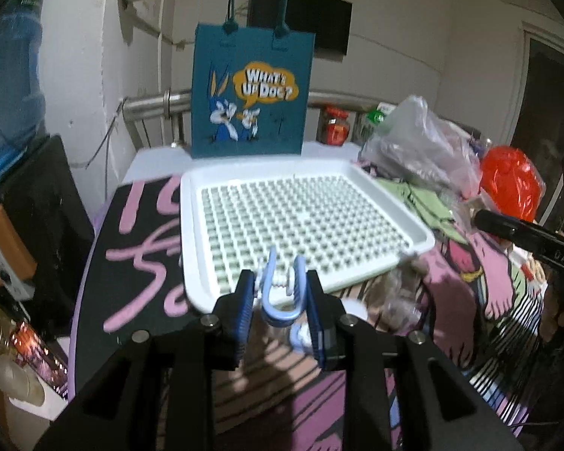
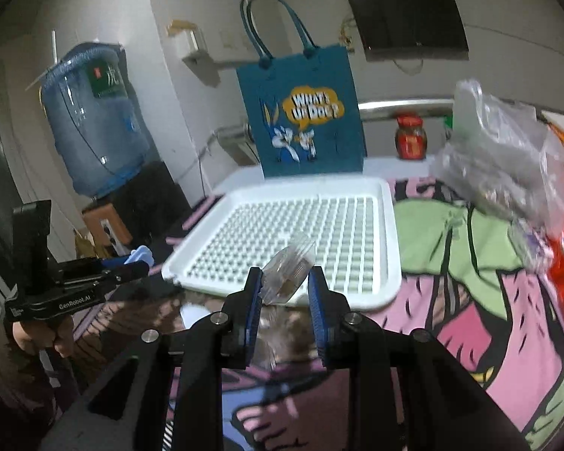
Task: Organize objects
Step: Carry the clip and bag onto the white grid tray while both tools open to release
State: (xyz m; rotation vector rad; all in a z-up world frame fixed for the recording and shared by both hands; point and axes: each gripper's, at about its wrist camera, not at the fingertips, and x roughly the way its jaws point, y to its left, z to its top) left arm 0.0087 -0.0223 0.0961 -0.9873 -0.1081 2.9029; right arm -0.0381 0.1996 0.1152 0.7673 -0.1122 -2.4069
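Tray (image 1: 195,225) sits bare at the near table (image 1: 143,203) edge, teal bag (image 1: 252,90) upright behind.
Left claw (image 1: 278,300) grips a blue clip (image 1: 280,293); right claw (image 2: 285,293) grips a clear box (image 2: 287,270).

Between my left fingers (image 1: 244,300) I have a pale blue clip (image 1: 280,293) — U-shaped, its curved end toward the camera and its two arms pointing forward, a white spring bar across them. Between my right fingers (image 2: 253,300) sits a small clear plastic box (image 2: 287,274), tilted, with something brownish inside that I cannot make out. Just ahead of both pairs of fingertips lies the white tray (image 1: 191,225) — rectangular, raised rim, its floor a grid of small pale green studs, flat on the patterned cloth. Beyond its far edge stands a teal tote bag (image 1: 252,86), upright, handles up.
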